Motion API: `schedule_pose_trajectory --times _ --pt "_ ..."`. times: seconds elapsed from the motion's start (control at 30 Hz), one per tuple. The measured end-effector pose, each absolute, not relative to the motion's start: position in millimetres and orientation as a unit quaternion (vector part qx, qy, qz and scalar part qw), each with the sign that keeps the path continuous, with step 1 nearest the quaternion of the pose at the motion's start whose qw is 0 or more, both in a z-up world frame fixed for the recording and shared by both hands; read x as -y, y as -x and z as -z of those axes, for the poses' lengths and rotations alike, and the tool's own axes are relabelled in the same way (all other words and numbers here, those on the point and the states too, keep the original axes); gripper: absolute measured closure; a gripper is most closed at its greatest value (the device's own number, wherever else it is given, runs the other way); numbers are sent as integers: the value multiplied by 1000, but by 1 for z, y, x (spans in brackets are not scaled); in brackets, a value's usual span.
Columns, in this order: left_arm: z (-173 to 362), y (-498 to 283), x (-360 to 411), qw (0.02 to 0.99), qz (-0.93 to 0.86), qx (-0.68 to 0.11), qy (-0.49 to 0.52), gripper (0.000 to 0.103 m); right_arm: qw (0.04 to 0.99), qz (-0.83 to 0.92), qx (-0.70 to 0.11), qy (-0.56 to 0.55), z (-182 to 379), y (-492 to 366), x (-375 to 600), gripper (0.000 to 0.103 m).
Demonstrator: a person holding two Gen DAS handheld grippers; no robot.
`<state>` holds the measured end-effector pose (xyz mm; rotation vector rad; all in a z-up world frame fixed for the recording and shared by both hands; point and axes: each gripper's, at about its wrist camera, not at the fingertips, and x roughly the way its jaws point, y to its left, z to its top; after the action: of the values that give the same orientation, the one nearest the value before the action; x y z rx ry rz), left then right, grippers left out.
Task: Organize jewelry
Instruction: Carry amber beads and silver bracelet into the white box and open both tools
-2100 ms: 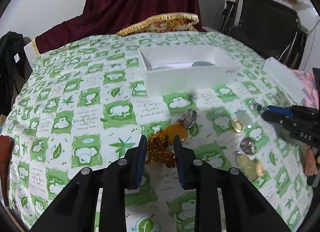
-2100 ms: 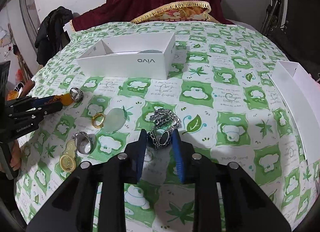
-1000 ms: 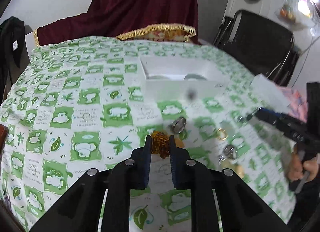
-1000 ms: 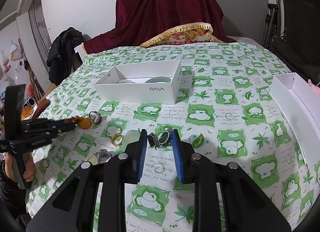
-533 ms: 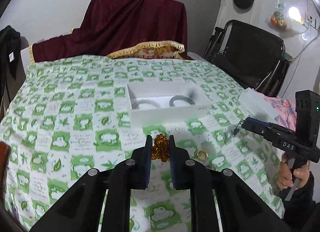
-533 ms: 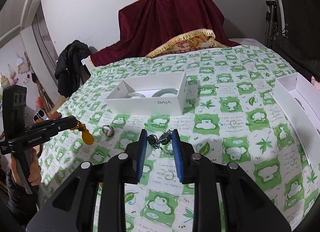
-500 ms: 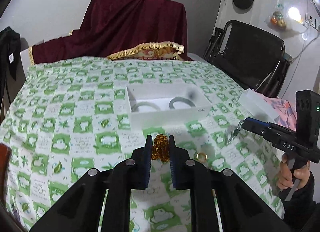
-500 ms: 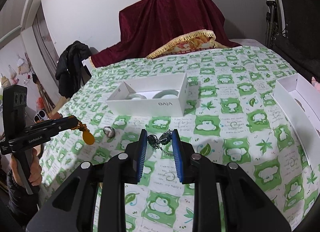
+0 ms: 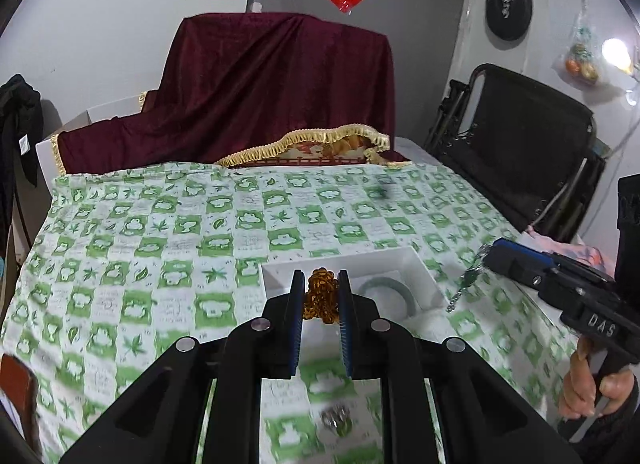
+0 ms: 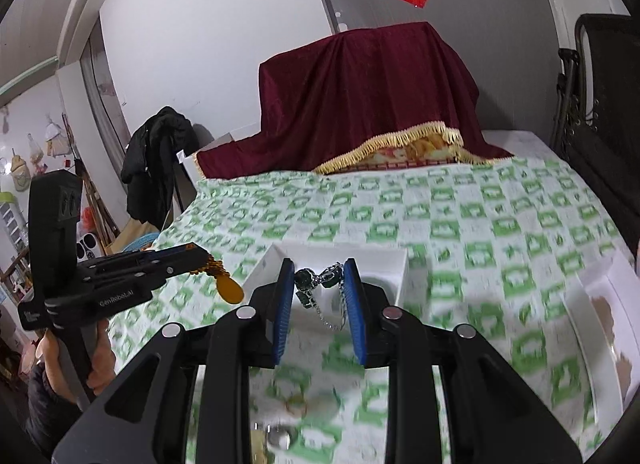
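My left gripper (image 9: 320, 284) is shut on an amber bead necklace (image 9: 320, 298) and holds it above the open white box (image 9: 416, 264), which holds a green bangle (image 9: 386, 290). In the right wrist view the left gripper (image 10: 204, 260) shows with an amber pendant (image 10: 229, 290) hanging down. My right gripper (image 10: 318, 278) is shut on a silver chain with green stones (image 10: 320, 284), held above the white box (image 10: 384, 260). It also shows in the left wrist view (image 9: 486, 254), with the chain (image 9: 464, 284) dangling.
Rings lie on the green checked tablecloth (image 9: 140, 248) below the grippers: a silver ring (image 9: 336, 420), a gold ring (image 10: 296, 406) and a silver ring (image 10: 279, 438). A white lid (image 10: 600, 304) lies at the right. A maroon cloth-covered block (image 9: 276, 87) stands at the back.
Both grippers have risen and moved forward with their jewelry, from over the loose pieces on the cloth to above the white box.
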<state>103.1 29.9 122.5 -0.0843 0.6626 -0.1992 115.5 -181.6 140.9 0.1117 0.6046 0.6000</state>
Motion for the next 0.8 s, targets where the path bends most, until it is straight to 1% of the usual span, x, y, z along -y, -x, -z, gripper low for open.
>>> schedule_pose_trajectory --times 0.1,0.3,0.37,0.4,0.43,0.47,0.53,0.57,0.63,0.67,0.7,0.73,0.77,0.8 --pt "-109 -122 -27 935 91 -340 41 87 906 -287 -307 -49 -136 -138 169 79" --pt "-73 -146 -22 922 80 -377 32 87 901 -258 -348 -20 -98 -176 146 79" --pt "-66 -148 -23 920 78 -381 38 82 896 -252 -364 -24 -84 -187 143 79" --pt "-64 -149 -24 920 78 -382 40 72 894 -249 -372 -23 -77 -192 142 79" --pt "-63 -149 -25 921 75 -380 43 60 891 -248 -379 -22 -73 -194 141 78" --pt "-64 -148 -26 922 72 -377 44 55 889 -247 -385 -21 -68 -197 140 78" --pt "-67 -144 -28 927 68 -366 46 39 886 -247 -393 -22 -60 -200 140 77" --pt "-70 -142 -28 929 67 -361 47 36 886 -247 -392 -25 -59 -200 140 77" --pt "-76 -136 -31 934 63 -347 51 20 888 -246 -388 -28 -61 -199 142 76" --pt "-79 -131 -33 937 60 -340 53 16 890 -246 -384 -30 -63 -197 143 75" --pt "-81 -128 -35 939 57 -334 55 11 892 -246 -377 -33 -67 -194 145 71" --pt "-83 -122 -38 942 52 -326 57 6 896 -245 -369 -35 -71 -191 148 63" --pt "-85 -117 -41 945 47 -319 58 5 901 -243 -357 -39 -76 -187 151 56" --pt "-86 -112 -44 947 42 -314 60 3 908 -239 -342 -44 -81 -181 156 38"
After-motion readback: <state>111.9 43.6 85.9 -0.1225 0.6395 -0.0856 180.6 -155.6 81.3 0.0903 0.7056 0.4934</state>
